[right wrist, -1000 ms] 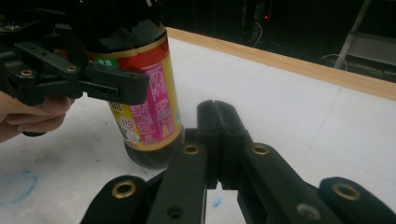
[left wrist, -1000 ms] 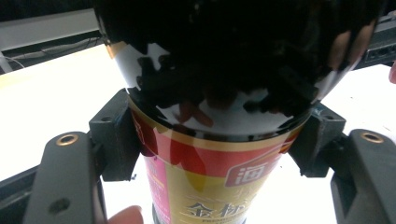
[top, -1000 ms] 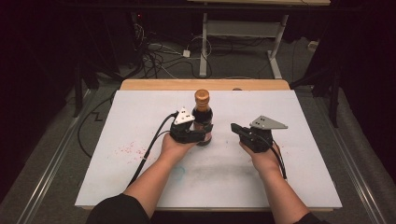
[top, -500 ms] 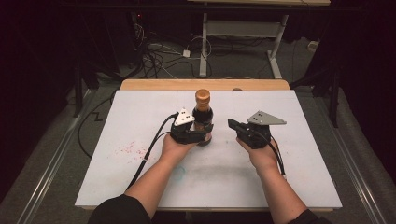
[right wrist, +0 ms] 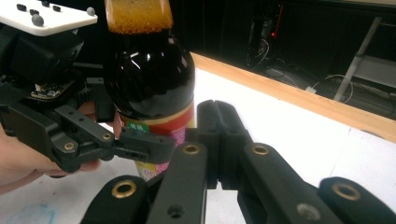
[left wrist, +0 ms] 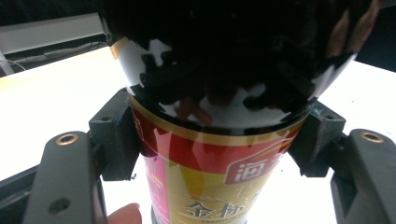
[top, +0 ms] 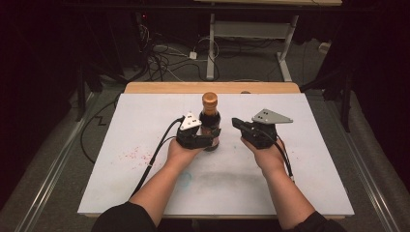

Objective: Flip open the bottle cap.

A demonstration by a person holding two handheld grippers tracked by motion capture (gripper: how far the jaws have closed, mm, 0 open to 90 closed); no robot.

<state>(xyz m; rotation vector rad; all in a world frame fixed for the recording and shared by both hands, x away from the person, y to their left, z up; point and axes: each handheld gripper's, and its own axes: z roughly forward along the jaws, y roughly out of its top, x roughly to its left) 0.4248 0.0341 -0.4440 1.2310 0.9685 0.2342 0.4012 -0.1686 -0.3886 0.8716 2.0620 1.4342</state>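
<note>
Right gripper (top: 238,124) (jaws pinched shut, empty) has lifted a bit toward the bottle (top: 210,118) – left gripper (top: 211,140) still clamps it, prob. cap next.

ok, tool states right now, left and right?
Left tool: shut on the bottle.
Right tool: shut, holding nothing, beside the bottle.

The bottle (top: 210,121) stands upright at the centre of the tabletop (top: 145,193), the left hand-held gripper (top: 205,140) around its lower part; the right hand-held gripper (top: 237,123) sits just right of it, apart.
</note>
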